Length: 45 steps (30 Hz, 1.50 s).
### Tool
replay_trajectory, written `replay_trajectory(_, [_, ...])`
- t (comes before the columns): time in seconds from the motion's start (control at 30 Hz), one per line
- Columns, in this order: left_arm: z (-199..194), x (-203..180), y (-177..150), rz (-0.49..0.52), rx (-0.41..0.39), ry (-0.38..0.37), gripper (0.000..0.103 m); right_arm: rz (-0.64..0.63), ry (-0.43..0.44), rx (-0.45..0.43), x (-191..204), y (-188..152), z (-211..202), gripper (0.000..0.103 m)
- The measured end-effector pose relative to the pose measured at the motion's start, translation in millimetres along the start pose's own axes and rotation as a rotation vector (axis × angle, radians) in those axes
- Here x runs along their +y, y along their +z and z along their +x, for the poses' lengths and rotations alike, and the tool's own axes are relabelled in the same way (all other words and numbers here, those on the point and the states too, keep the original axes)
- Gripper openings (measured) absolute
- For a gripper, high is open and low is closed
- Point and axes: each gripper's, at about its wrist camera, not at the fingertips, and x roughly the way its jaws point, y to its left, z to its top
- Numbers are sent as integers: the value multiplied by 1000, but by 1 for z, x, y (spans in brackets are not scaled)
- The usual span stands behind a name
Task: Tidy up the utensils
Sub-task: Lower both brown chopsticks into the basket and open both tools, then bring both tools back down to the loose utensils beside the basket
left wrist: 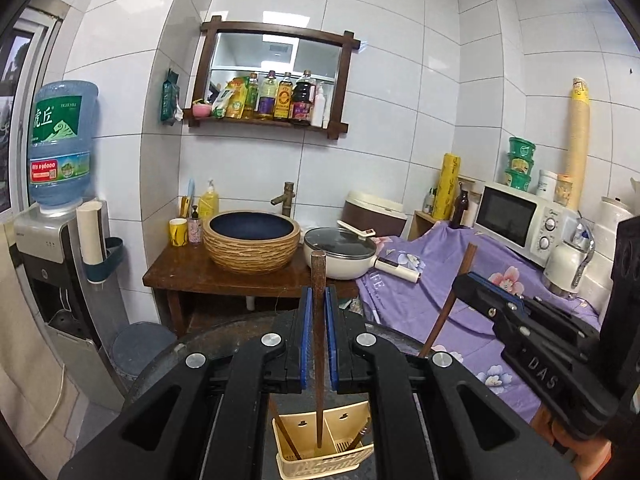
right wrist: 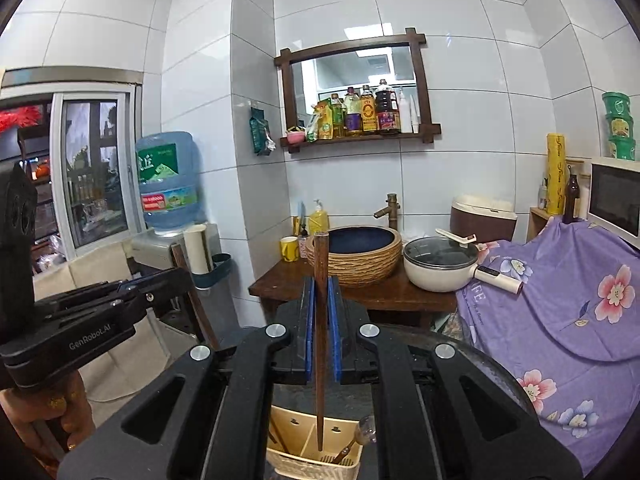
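Each gripper, left and right, was clamped on an upright chopstick above the caddy, so lowering straight, tip inside one compartment before releasing, seemed wisest.

Utensil holder base cut by frame edge; chopstick midsection hidden between fingers.
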Motion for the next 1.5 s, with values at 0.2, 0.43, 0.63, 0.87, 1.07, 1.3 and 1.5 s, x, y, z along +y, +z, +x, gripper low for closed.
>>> replay_trajectory(0.2, [29,7,-31,-22,38,24,7,53,-9,72,-13,-46,32,7])
replay_trajectory(0.43, [61,23,-73,-59,133,36,7,81,-15,133,-22,-84,49,7])
replay_trajectory(0.63, [77,33,-96,-78,187,42,7,90,-33,159,-31,-96,55,7])
replay_trajectory(0.87, [85,36,-107,-68,212,56,7,103,-50,171,-39,-106,60,7])
replay_trajectory(1.07, [86,37,-111,-86,219,48,7,110,-52,170,-41,-106,60,8])
replay_trajectory(1.3, [70,31,-110,-77,173,14,54,127,-68,160,-46,-112,53,60])
replay_trajectory(1.5, [43,26,-125,-31,157,12,97,109,-82,170,-45,-127,34,67])
